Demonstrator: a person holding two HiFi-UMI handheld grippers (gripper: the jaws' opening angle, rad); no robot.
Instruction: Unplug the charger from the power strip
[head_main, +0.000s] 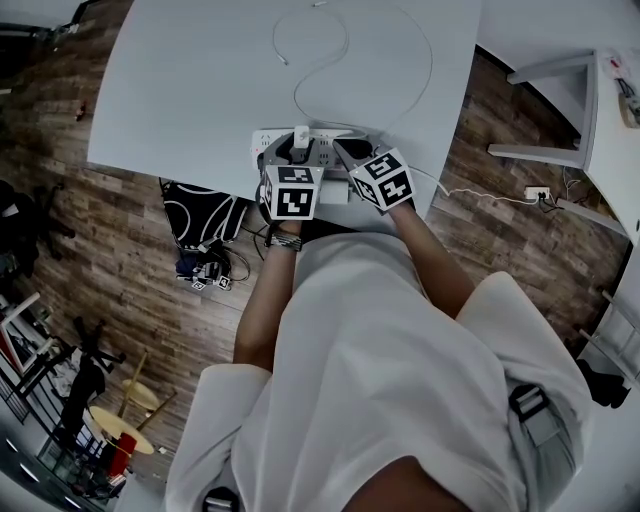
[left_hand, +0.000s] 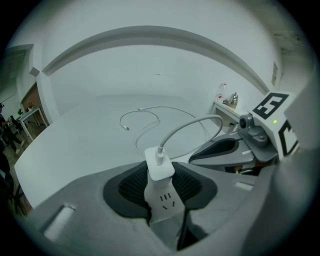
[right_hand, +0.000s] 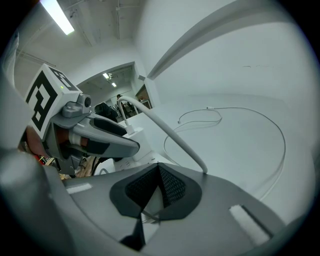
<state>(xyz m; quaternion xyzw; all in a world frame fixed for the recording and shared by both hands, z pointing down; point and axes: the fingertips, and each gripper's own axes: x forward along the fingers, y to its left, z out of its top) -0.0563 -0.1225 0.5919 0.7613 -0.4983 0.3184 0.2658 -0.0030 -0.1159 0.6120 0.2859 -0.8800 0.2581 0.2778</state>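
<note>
Your L gripper (left_hand: 160, 172) straddles the charger (left_hand: 160, 161). One black ribbed pad (left_hand: 131, 187) sits on each flank w/ no gap showing either side, so the jaws stand a charger-width apart and grip it. The charger is a white block, upright, plugged into the strip (left_hand: 164, 202). The strip's face toward you shows a free socket w/ a set of small slots; any print there is too small to read. A white cable (left_hand: 186, 127) leaves the charger's top, arches toward 2 o'clock, then curls over the table (head_main: 180, 80) at 12 o'clock.

R gripper (right_hand: 159, 170): jaw tips are together and the pads meet in a ridge. There's a white wedge in the gap below them, crossed by a thin wire-like line; can't tell what either is. In the head view this gripper sits at 3 o'clock of the L one, over the strip's R part. Whether it touches the strip can't be told.

The strip lies along the table's near edge, at 12 o'clock from your hands.

Markings in sight are black-and-white square codes on the L cube (head_main: 292, 192) and R cube (head_main: 383, 180). In the L gripper view a green dot is lit beside the R cube's code. On the wood floor (head_main: 90, 230), at 3 o'clock, lies a white floor socket (head_main: 538, 193) w/ cord.
</note>
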